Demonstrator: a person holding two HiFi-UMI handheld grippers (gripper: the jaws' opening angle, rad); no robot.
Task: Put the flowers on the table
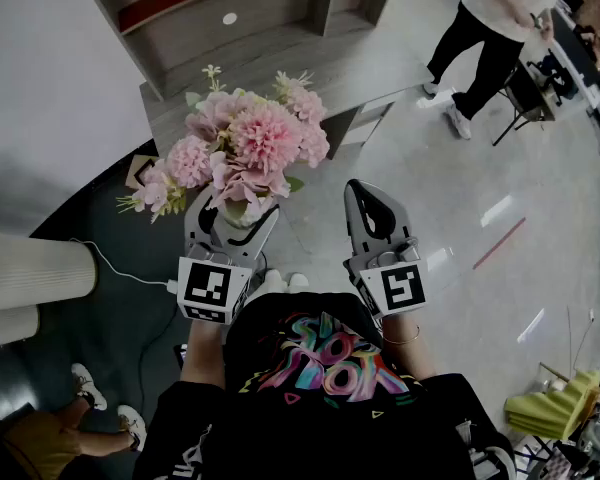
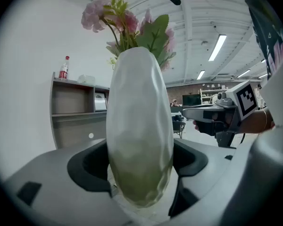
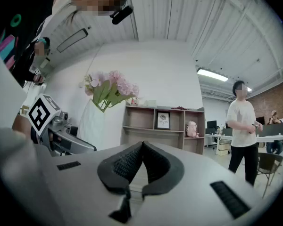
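Flowers (image 1: 250,143), pink with green leaves, stand upright in a pale vase (image 1: 243,214) that the left gripper (image 1: 232,220) carries in the air over the floor, in front of the person's chest. The left gripper view shows its jaws spread wide, one pad pressed to each side of the vase's rounded body. The right gripper (image 1: 368,203) hangs just beside it, not touching the vase; its jaws are closed tip to tip with nothing between them. Ahead of the bouquet stands a grey shelf unit (image 1: 230,18). Well apart, at the head view's upper right, a second person (image 1: 490,28) stands on the glossy floor (image 1: 480,218).
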